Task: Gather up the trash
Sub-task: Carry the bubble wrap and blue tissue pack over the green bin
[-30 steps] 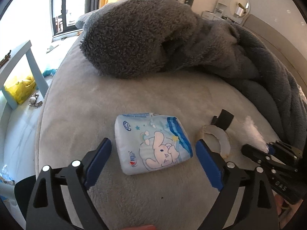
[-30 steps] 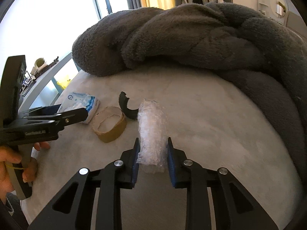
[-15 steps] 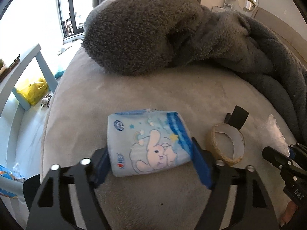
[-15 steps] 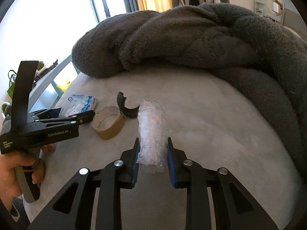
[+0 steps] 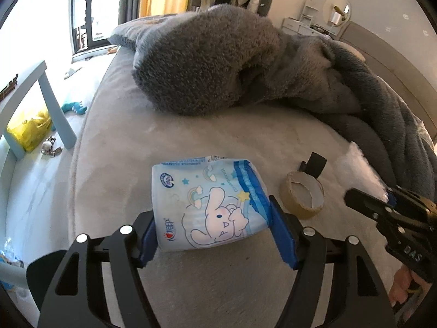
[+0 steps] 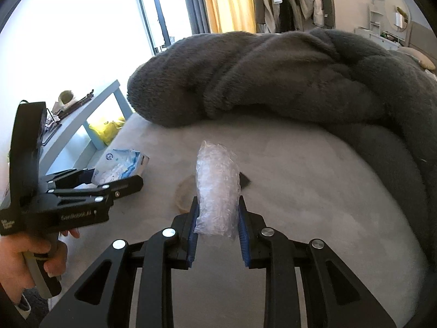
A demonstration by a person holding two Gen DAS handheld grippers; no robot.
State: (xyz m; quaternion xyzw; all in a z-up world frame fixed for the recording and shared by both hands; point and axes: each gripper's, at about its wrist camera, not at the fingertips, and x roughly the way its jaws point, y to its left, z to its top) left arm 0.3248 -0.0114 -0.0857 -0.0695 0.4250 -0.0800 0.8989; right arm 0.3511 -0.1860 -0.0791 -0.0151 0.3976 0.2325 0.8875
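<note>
My left gripper (image 5: 211, 228) is shut on a blue tissue pack (image 5: 210, 201) printed with a white cartoon dog, held just above the grey bed (image 5: 218, 134). The pack and left gripper also show at the left of the right wrist view (image 6: 120, 165). My right gripper (image 6: 217, 218) is shut on a crumpled clear plastic wrap (image 6: 217, 186), lifted off the bed. A brown tape ring (image 5: 304, 195) and a black curved scrap (image 5: 314, 161) lie on the bed right of the pack. The ring is partly hidden behind the wrap (image 6: 184, 191).
A thick dark grey blanket (image 5: 218, 60) is heaped across the back and right of the bed. A pale blue side table (image 5: 41, 93) stands left of the bed, with a yellow bag (image 5: 28, 128) under it. A window and curtains are behind.
My left gripper closed on the tissue pack and raised it. My right gripper lifted the plastic wrap up off the bed and moved left, over the tape ring.
</note>
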